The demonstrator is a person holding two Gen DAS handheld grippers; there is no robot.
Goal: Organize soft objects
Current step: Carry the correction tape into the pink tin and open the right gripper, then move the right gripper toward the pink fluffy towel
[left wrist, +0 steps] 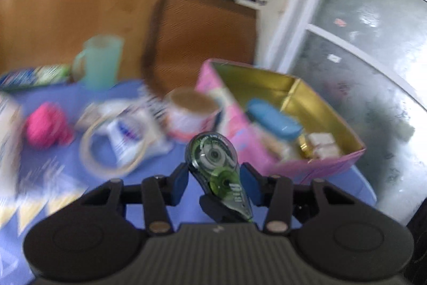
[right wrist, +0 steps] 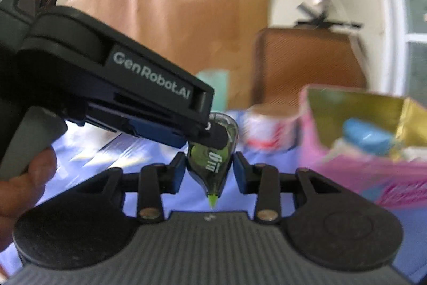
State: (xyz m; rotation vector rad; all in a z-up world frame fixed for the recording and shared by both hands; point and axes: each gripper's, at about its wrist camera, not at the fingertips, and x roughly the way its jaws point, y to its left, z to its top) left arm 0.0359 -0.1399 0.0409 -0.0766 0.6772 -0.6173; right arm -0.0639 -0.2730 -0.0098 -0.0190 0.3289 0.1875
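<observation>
A green see-through correction tape dispenser (left wrist: 213, 164) is up above the blue tablecloth (left wrist: 157, 164). My left gripper (left wrist: 214, 175) is shut on it, pads pressing its flat body. In the right wrist view the left gripper (right wrist: 202, 132) comes in from the left and clamps the dispenser (right wrist: 209, 162) by its round end. My right gripper (right wrist: 209, 167) stands open around the pointed end, with slim gaps at the pads. A dark fingertip (left wrist: 213, 207) of the right gripper shows under the dispenser. A pink fluffy ball (left wrist: 45, 127) lies blurred at the left.
A pink box with gold lining (left wrist: 333, 159) stands at the right and holds a blue case (left wrist: 272, 119). A clear tape ring (left wrist: 114, 148), a round tin (left wrist: 192, 111), a teal cup (left wrist: 102, 60) and a brown chair (left wrist: 202, 39) lie beyond. A hand (right wrist: 26, 178) holds the left gripper.
</observation>
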